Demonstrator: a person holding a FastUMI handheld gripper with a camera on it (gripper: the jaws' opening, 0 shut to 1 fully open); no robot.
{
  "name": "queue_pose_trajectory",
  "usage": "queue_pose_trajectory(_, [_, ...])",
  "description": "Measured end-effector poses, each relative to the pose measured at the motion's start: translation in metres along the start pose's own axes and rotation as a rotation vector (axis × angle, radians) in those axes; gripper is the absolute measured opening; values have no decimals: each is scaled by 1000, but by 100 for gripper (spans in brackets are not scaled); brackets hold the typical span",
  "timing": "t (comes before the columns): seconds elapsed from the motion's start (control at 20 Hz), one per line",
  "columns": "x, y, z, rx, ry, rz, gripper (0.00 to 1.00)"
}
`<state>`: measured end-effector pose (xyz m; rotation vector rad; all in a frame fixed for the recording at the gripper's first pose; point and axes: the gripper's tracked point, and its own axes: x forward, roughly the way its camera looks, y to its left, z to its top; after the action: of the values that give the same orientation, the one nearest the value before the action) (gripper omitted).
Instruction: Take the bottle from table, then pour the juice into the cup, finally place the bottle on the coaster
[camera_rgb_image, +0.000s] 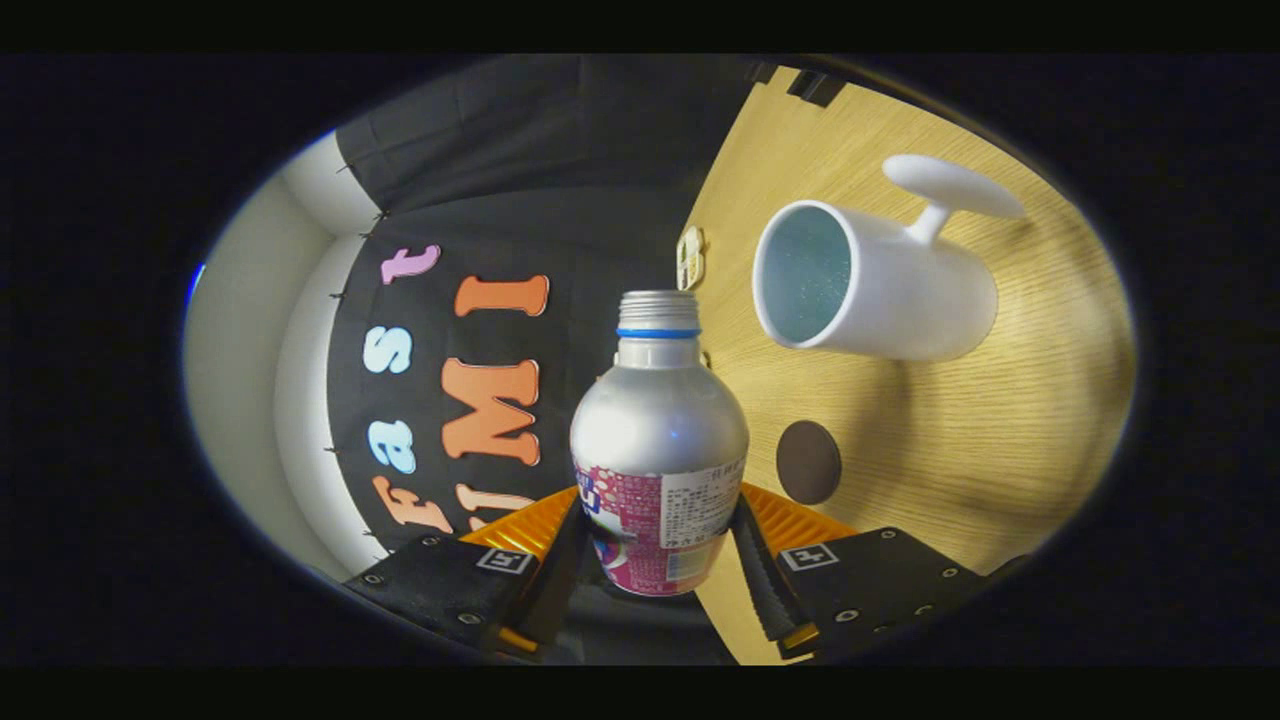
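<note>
Bottle (658, 440) sits gripped by its labelled lower body between the fingers (655, 560), capless and tipped sideways, its mouth near the white cup (870, 285) on the bench (960, 450). I'd line the mouth over the rim before tilting further, and pour slowly. The round brown coaster (808, 462) waits just beside.

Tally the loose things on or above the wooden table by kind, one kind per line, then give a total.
Silver metal bottle with a blue neck ring and pink label, between the gripper fingers: 1
White ceramic cup with a handle: 1
Round dark brown coaster: 1
Small white tag at the wooden table's far edge: 1
Total: 4
</note>
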<state>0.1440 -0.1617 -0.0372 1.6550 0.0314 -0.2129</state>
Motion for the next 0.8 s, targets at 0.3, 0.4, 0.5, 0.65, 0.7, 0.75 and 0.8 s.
queue_pose_trajectory(0.3, [-5,8,3,121,-4,36,74])
queue_pose_trajectory(0.4, [-6,12,5,156,-12,50,74])
queue_pose_trajectory(0.5, [-6,13,6,193,-14,57,75])
queue_pose_trajectory(0.65, [-4,14,4,215,-13,45,74])
queue_pose_trajectory(0.7, [-3,15,4,225,-15,49,75])
queue_pose_trajectory(0.75, [-5,17,5,238,-16,57,75])
queue_pose_trajectory(0.8, [-5,17,5,251,-18,62,75])
